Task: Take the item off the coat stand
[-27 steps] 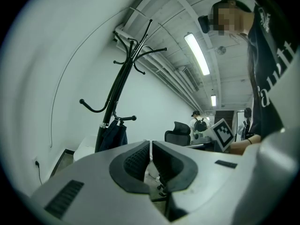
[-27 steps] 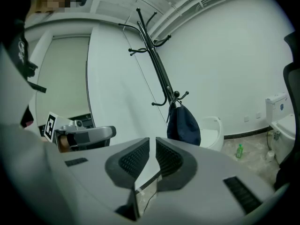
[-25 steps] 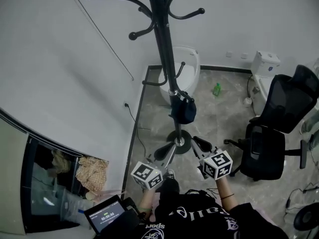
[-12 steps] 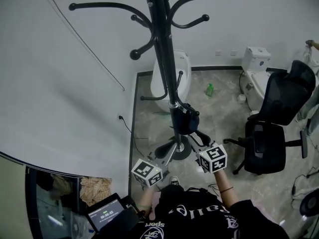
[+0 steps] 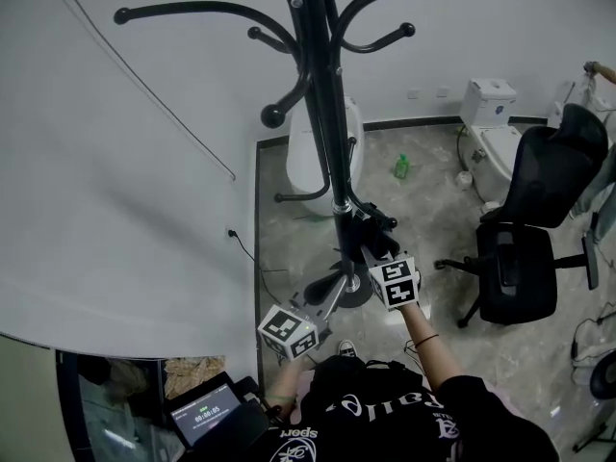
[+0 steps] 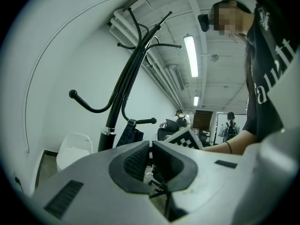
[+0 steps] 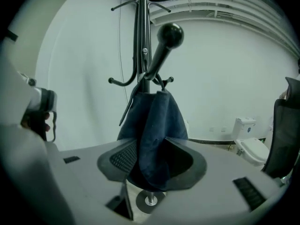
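Observation:
A black coat stand [image 5: 318,114] rises in front of me. A dark blue cloth [image 7: 157,125] hangs from a low, knob-tipped hook [image 7: 169,35] on its pole. My right gripper [image 7: 153,157] is up at the cloth, and its jaws are opening with the cloth's lower part hanging loose between them; the ribbed left pad [image 7: 125,156] shows bare beside it. In the head view the right gripper [image 5: 373,241] hides most of the cloth [image 5: 352,221]. My left gripper [image 5: 323,287] hangs lower left near the stand's base, shut on nothing [image 6: 151,149].
The stand's round base [image 5: 354,295] rests on the grey floor. A white seat [image 5: 306,157] stands behind the pole, a toilet [image 5: 489,128] and a black office chair [image 5: 531,243] at the right. A green bottle [image 5: 401,167] lies on the floor. A white wall fills the left.
My right gripper has risen from near the base up to the hanging cloth, which now lies between its jaws. The left gripper has hardly moved. The head view has tilted up.

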Demonstrator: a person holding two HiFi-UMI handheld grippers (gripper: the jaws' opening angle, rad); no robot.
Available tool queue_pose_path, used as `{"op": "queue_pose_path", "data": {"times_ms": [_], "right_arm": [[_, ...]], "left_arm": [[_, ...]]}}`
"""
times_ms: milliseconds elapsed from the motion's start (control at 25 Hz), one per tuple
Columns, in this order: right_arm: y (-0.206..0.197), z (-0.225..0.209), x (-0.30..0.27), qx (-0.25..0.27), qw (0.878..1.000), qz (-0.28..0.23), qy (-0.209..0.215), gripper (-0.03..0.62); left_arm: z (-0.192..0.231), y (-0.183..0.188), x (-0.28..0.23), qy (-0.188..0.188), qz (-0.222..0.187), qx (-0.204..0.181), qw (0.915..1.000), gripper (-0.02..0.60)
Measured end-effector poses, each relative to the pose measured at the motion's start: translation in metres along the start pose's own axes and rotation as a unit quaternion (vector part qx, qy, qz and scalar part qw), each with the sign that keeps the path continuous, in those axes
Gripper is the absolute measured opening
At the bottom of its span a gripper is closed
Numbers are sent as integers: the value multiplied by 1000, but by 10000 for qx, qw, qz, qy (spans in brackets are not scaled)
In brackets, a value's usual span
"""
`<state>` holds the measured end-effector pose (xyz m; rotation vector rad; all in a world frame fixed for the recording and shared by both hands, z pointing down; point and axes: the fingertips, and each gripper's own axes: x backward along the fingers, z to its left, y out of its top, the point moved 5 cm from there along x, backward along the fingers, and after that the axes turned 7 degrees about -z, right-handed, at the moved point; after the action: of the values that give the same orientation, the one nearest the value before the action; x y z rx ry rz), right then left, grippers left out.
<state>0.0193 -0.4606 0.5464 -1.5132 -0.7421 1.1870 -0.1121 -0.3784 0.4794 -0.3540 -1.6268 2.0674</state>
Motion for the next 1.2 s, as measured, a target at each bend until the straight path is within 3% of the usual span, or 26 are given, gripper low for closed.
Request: {"op": "queue_pose_path", "data": {"times_ms": [120,200,280,560,720,1200], "right_arm": [[-1,1,-7,184,9997,76,-141,163],[0,0,-6,408,9988,122,-251,61],[1,-5,-1,447,9985,101,-304,28],[13,-15,26,-409,9981,-425,-148,25],[24,-16,46,-984,9920,-791,-70,25],[39,-32,106,-1909,9713,-1413,85,25]], "left_arm": [[6,-2,5,51,16,52,10000,5],[9,-1,8,89,-1,111,9999,5],[13,0,10,148,-28,168,9997,5],[21,1,12,194,-67,146,9997,5],[19,1,9,207,-75,148,9996,5],[-7,-4,2,282,-45,144,9995,5]]}}
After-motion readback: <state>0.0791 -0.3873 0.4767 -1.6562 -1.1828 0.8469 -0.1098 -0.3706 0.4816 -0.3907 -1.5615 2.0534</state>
